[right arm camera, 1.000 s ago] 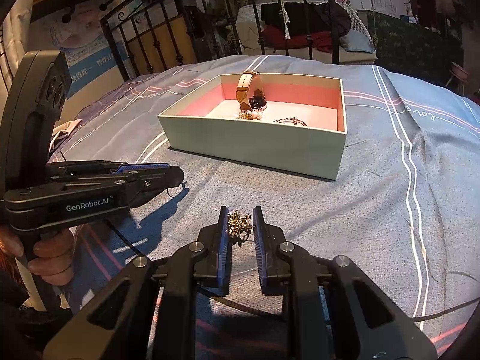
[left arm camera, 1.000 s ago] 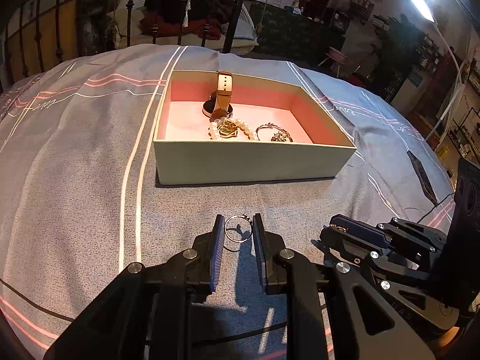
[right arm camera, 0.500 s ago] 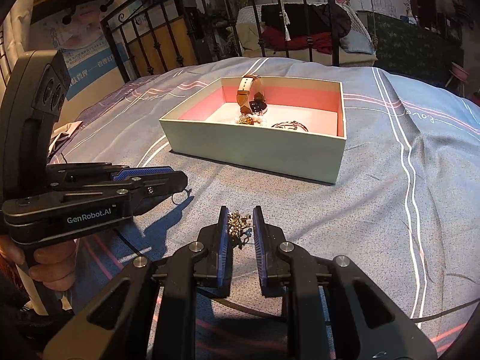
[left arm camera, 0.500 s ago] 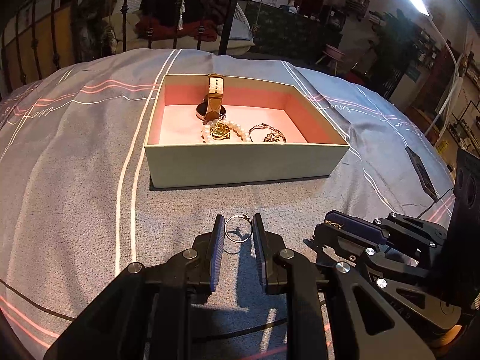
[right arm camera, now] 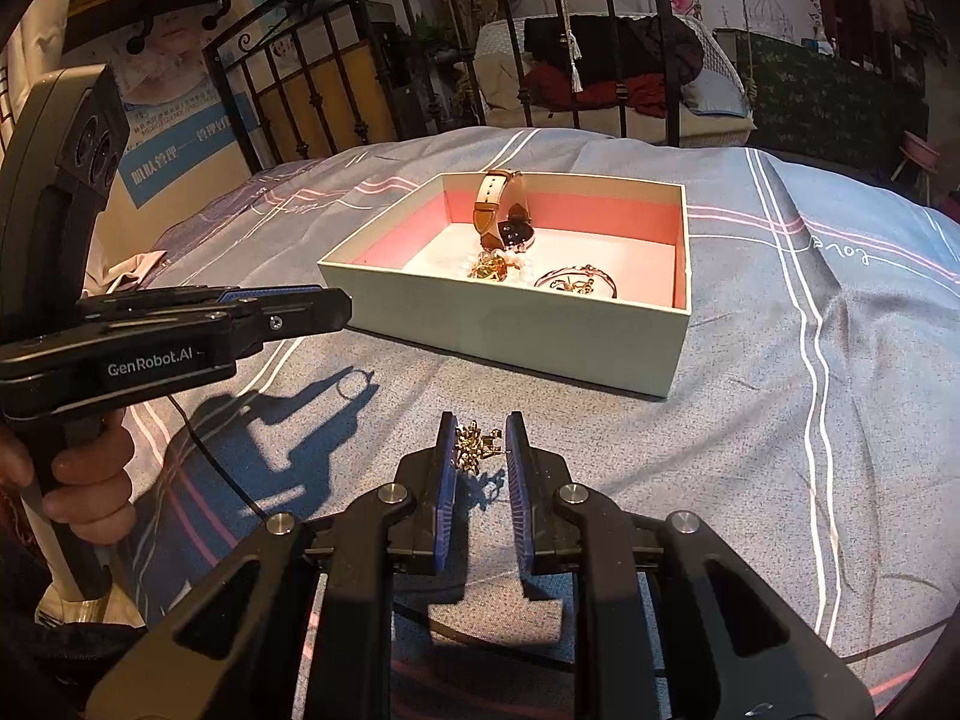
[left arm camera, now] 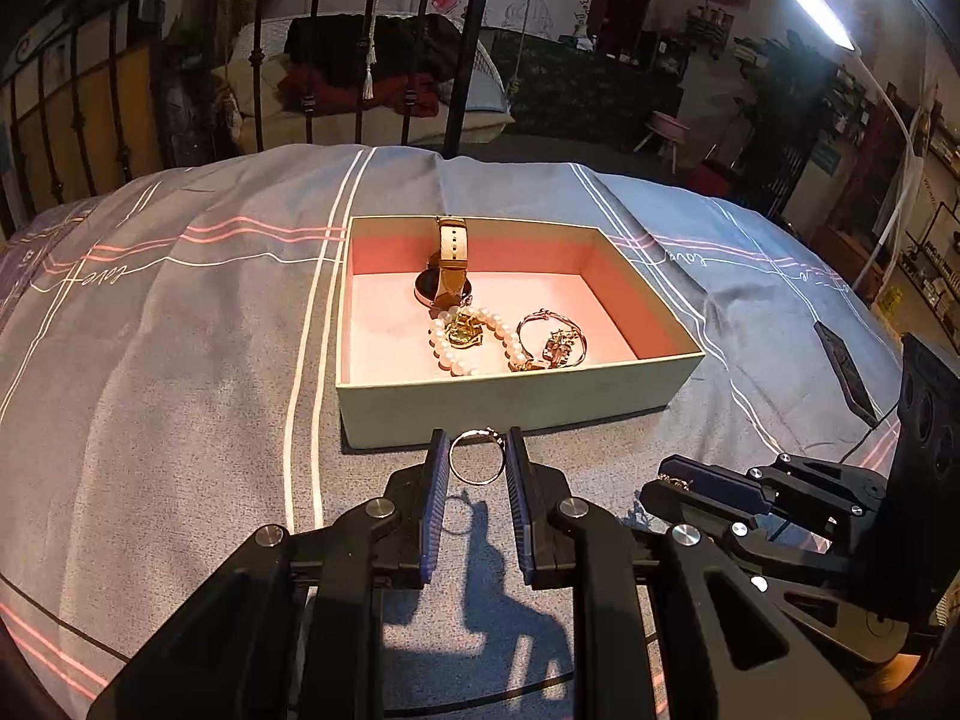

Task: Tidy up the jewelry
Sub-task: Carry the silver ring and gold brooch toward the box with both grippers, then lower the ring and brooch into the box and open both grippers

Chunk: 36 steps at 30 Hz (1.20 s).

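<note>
My left gripper (left arm camera: 477, 461) is shut on a thin silver ring (left arm camera: 477, 463), held just short of the near wall of an open box (left arm camera: 510, 402) with a pink lining. Inside the box lie a tan-strapped watch (left arm camera: 450, 267), a pearl bracelet with a gold charm (left arm camera: 474, 333) and a thin bangle (left arm camera: 552, 339). My right gripper (right arm camera: 478, 447) is shut on a small gold ornament (right arm camera: 474, 447), above the bedspread and nearer than the box (right arm camera: 510, 330). The left gripper (right arm camera: 282, 315) shows at the left of the right wrist view, gripped by a hand (right arm camera: 84, 480).
The box sits on a grey-blue bedspread (left arm camera: 180, 360) with white and pink stripes. A black iron bed frame (left arm camera: 360, 60) stands behind it, with cluttered furniture beyond. A dark flat object (left arm camera: 843, 366) and a cable lie at the bed's right edge. The right gripper's body (left arm camera: 810, 510) is at my lower right.
The left gripper has come closer to the box with the ring, so the box now sits nearer and more central in its view. The right gripper has held still.
</note>
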Each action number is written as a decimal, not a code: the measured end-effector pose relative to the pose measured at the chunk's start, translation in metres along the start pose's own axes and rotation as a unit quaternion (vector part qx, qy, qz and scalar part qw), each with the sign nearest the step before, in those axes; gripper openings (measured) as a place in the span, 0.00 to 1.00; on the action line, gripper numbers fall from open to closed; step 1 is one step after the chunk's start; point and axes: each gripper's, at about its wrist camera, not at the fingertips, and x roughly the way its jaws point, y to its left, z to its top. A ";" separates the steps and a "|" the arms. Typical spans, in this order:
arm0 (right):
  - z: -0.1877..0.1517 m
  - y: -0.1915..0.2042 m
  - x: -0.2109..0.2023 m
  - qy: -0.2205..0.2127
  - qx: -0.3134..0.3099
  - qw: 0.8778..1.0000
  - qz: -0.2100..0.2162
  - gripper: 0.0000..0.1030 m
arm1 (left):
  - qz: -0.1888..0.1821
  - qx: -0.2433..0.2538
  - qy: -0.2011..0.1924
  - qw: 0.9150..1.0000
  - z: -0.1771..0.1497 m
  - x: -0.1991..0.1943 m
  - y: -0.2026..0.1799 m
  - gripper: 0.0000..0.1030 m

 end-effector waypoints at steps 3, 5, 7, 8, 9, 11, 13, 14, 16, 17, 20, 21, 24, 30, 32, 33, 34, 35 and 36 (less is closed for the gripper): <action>0.008 0.000 -0.001 -0.007 -0.002 1.000 0.000 0.17 | -0.002 0.004 0.001 1.000 0.003 0.003 -0.004 0.18; 0.013 0.000 0.000 -0.010 -0.005 1.000 0.000 0.17 | -0.002 0.007 -0.001 1.000 0.004 0.003 -0.006 0.18; 0.017 0.000 0.000 -0.014 -0.005 1.000 0.002 0.17 | -0.002 0.007 0.000 1.000 0.006 0.005 -0.006 0.18; 0.019 0.000 0.000 -0.016 -0.006 1.000 0.003 0.17 | -0.001 0.007 0.000 1.000 0.005 0.004 -0.006 0.18; 0.020 0.000 0.001 -0.017 -0.006 1.000 0.004 0.17 | 0.000 0.007 0.000 1.000 0.006 0.004 -0.006 0.18; 0.022 0.000 0.002 -0.018 -0.007 1.000 0.007 0.17 | 0.002 0.005 0.002 1.000 0.007 0.007 -0.005 0.18; 0.025 0.000 0.004 -0.020 -0.007 1.000 0.008 0.17 | 0.004 0.003 0.005 1.000 0.009 0.009 -0.005 0.18; 0.026 -0.001 0.004 -0.020 -0.006 1.000 0.010 0.17 | 0.006 0.003 0.006 1.000 0.010 0.011 -0.005 0.18; 0.029 -0.003 0.006 -0.022 -0.006 1.000 0.011 0.17 | 0.008 0.003 0.006 1.000 0.013 0.013 -0.005 0.18; 0.030 -0.004 0.006 -0.023 -0.005 1.000 0.013 0.17 | 0.008 0.002 0.007 1.000 0.014 0.014 -0.005 0.18; 0.036 -0.007 0.008 -0.026 -0.006 1.000 0.015 0.17 | 0.011 0.001 0.008 1.000 0.020 0.018 -0.005 0.18; 0.039 -0.009 0.009 -0.027 -0.006 0.999 0.017 0.17 | 0.011 0.002 0.006 1.000 0.022 0.018 -0.006 0.18; 0.046 -0.013 0.011 -0.031 -0.008 0.999 0.019 0.17 | 0.006 -0.003 0.005 1.000 0.029 0.018 -0.008 0.18; 0.059 -0.017 0.017 -0.036 -0.014 0.999 0.020 0.17 | 0.011 -0.004 -0.019 1.000 0.044 0.010 -0.011 0.18; 0.065 -0.019 0.019 -0.036 -0.017 0.999 0.016 0.17 | 0.015 -0.004 -0.020 1.000 0.050 0.014 -0.010 0.18; 0.069 -0.019 0.021 -0.036 -0.020 0.999 0.014 0.17 | 0.016 -0.004 -0.020 1.000 0.052 0.016 -0.010 0.18; 0.073 -0.020 0.023 -0.035 -0.023 0.999 0.010 0.17 | 0.018 -0.005 -0.019 1.000 0.055 0.019 -0.008 0.18; 0.077 -0.021 0.025 -0.035 -0.027 0.999 0.006 0.17 | 0.021 -0.006 -0.019 1.000 0.058 0.021 -0.007 0.18; 0.080 -0.021 0.027 -0.034 -0.031 0.999 0.003 0.17 | 0.022 -0.005 -0.019 1.000 0.059 0.023 -0.006 0.18</action>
